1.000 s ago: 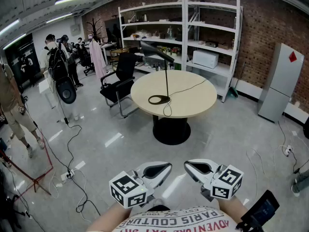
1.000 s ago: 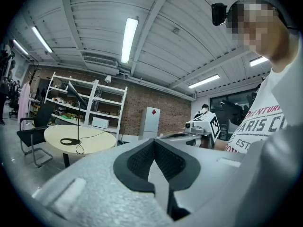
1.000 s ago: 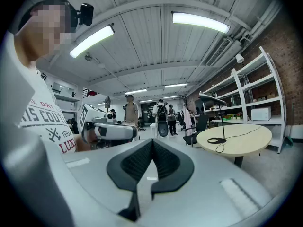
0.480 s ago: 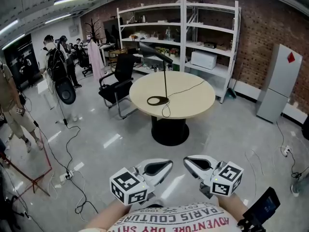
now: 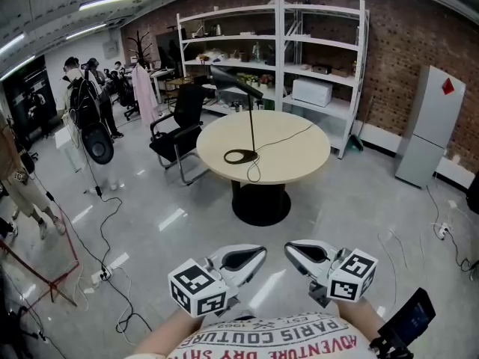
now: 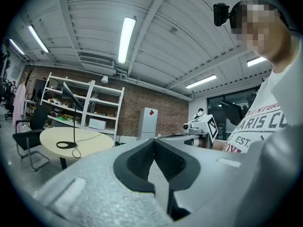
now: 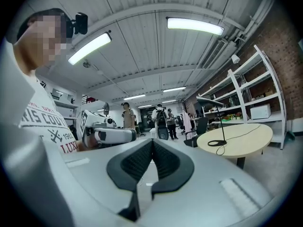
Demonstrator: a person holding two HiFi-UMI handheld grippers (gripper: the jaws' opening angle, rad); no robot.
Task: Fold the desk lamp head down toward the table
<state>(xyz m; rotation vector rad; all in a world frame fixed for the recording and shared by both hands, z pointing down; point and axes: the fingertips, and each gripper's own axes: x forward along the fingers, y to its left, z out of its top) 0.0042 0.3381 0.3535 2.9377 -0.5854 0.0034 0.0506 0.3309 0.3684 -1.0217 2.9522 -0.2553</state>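
Observation:
A black desk lamp stands on the round beige table [image 5: 299, 152] far ahead of me. Its ring base [image 5: 241, 156] lies flat, its thin stem [image 5: 251, 122] is upright, and its head [image 5: 236, 82] slants up to the left. The cord trails across the tabletop. My left gripper [image 5: 254, 255] and right gripper [image 5: 293, 251] hover close to my body, far short of the table, both shut and empty. The left gripper view shows the lamp [image 6: 74, 122] beyond shut jaws [image 6: 153, 141]. In the right gripper view the lamp [image 7: 220, 122] stands at the right, past shut jaws [image 7: 152, 141].
A black office chair [image 5: 176, 126] stands left of the table. White shelving [image 5: 299, 43] lines the brick wall behind, and a grey cabinet [image 5: 430, 126] is at the right. People [image 5: 86, 96] stand far left. Cables [image 5: 112, 223] run over the floor near a red frame [image 5: 52, 275].
The table and lamp have slid slightly left in the head view. Both grippers stay shut in about the same place.

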